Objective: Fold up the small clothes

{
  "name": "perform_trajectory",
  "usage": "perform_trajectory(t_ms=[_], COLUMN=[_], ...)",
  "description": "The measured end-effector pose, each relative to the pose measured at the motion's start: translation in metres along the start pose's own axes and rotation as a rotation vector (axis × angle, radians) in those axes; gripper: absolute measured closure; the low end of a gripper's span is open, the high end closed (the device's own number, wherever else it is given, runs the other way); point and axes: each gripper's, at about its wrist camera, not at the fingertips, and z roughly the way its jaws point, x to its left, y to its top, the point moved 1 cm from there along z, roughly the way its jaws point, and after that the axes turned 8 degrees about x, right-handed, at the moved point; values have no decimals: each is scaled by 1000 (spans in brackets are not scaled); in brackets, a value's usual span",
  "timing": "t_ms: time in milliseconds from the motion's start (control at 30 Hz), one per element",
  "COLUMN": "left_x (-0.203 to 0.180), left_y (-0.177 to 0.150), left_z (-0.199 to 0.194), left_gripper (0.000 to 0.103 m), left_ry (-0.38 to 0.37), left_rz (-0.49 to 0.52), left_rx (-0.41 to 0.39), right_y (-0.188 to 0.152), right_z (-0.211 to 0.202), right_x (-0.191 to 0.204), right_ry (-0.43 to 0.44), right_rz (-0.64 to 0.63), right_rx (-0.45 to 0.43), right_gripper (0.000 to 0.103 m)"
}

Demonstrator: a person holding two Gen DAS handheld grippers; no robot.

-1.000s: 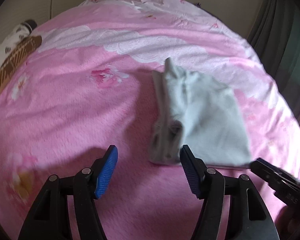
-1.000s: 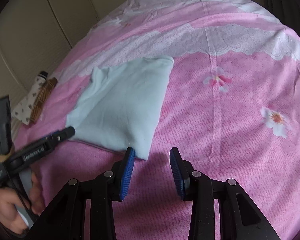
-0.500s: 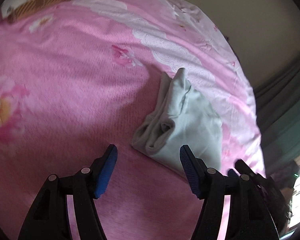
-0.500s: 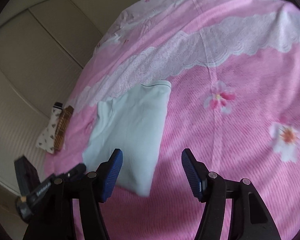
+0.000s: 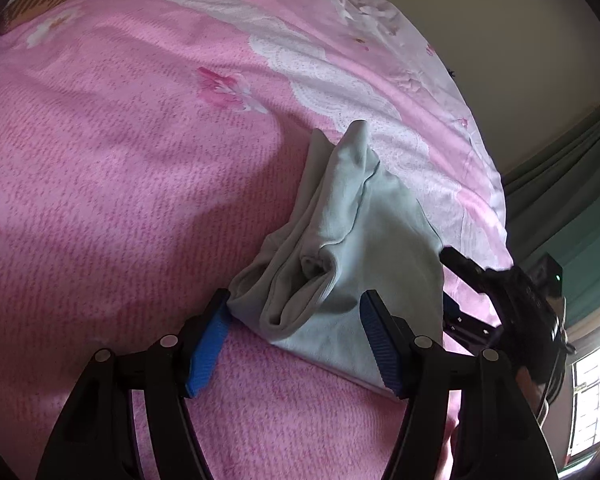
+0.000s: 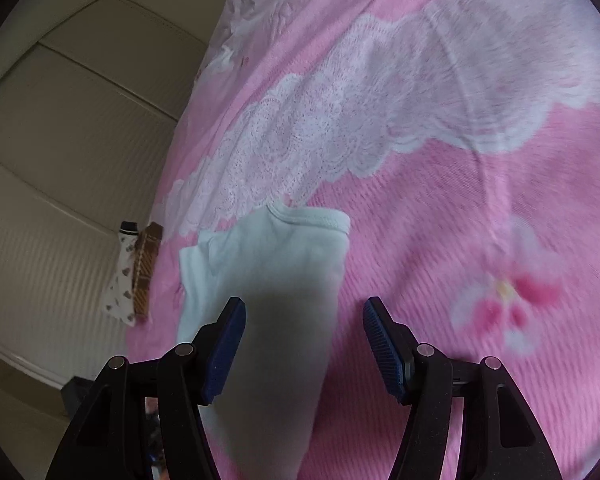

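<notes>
A small pale mint garment (image 5: 356, 240) lies folded on the pink bedspread (image 5: 120, 184), its bunched layered end nearest me. My left gripper (image 5: 296, 340) is open, its blue pads straddling that bunched near end, close above it. My right gripper (image 6: 304, 344) is open over the garment's (image 6: 276, 280) other side, with the cloth running under and between its fingers. The right gripper also shows in the left wrist view (image 5: 500, 292) at the garment's right edge. Neither gripper holds anything.
A white patterned cloth (image 6: 122, 280) and a brown checked one (image 6: 146, 268) lie at the bed's far edge by the beige wall panels (image 6: 60, 140). Green curtains (image 5: 560, 200) and a window stand to the right. A white lace print band (image 6: 340, 120) crosses the bedspread.
Both grippers have moved in closer to the garment. The right gripper has opened wider and now sits over the cloth. The left now straddles the bunched end.
</notes>
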Motion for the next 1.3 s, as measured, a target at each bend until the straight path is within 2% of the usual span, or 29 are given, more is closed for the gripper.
perform_trajectory(t_ms=[133,233,300,367,433,500,567,667,933,1300], left_x=[0,0,2,3,3,4,2,-1,-10,-17], left_y=[4,6,8,10,10,9,9,8,7,14], left_z=[4,6,9,12,12,12,12,10,-16,-94], left_gripper=[40,54,68,72,76,83,85,87,89,89], left_ry=[-8,-5,-6,-11,-10,-14,-20,-10,-18,-75], left_rz=[-8,-14,-21,-24,-14,-11,-7,20,42,89], left_rx=[-2,-4,0,5,7,13,18,18,19,-38], right_y=[8,13,16,19,22,21,18,13,5,-21], right_z=[15,27,32,35,36,36,33,25,-7,-49], right_x=[2,4,7,9,10,7,3,4,39,102], right_ry=[42,58,71,81,74,60,75,78,57,49], right_rz=[-15,-24,-32,-32,-29,-21,-6,-8,-54,-91], right_rx=[28,54,63,72,73,75,69,48,-14,-71], right_gripper=[41,41,41,41,49,73,82,86,87,87])
